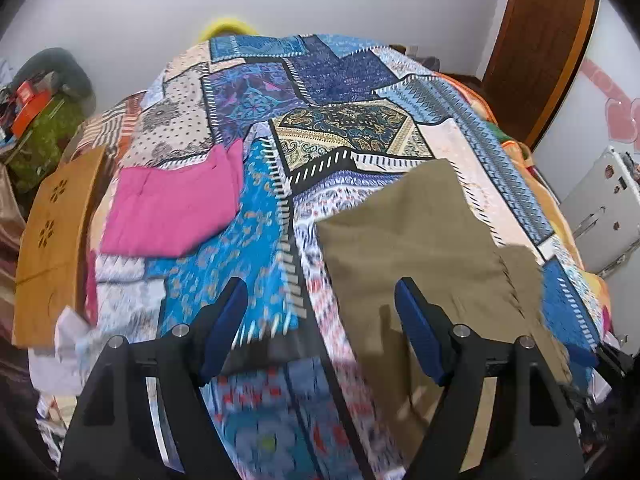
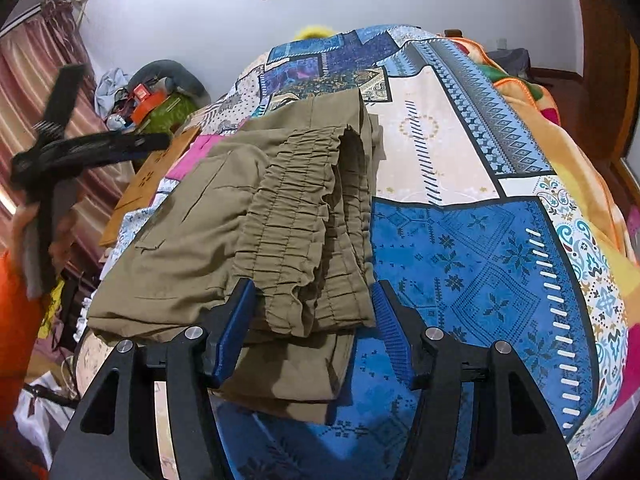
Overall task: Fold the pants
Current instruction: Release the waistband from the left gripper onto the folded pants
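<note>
Khaki pants (image 2: 240, 216) lie folded on the patchwork bedspread (image 2: 460, 264), their gathered elastic waistband (image 2: 304, 220) running away from me. My right gripper (image 2: 314, 312) is open and straddles the near end of that waistband, with cloth close to both blue pads. In the left wrist view the pants (image 1: 416, 240) lie at the right. My left gripper (image 1: 322, 320) hovers wide open at their left edge. Its right finger is over the khaki cloth, its left over the bedspread (image 1: 256, 248), and nothing is held. From the right wrist view, the left gripper (image 2: 122, 104) is a blur at far left.
A folded pink garment (image 1: 172, 212) lies on the bed to the left of the pants. An orange-brown wooden board (image 1: 52, 240) lines the bed's left side, with a clutter pile (image 1: 40, 128) behind it. A white appliance (image 1: 600, 208) and a wooden door (image 1: 540, 40) are at the right.
</note>
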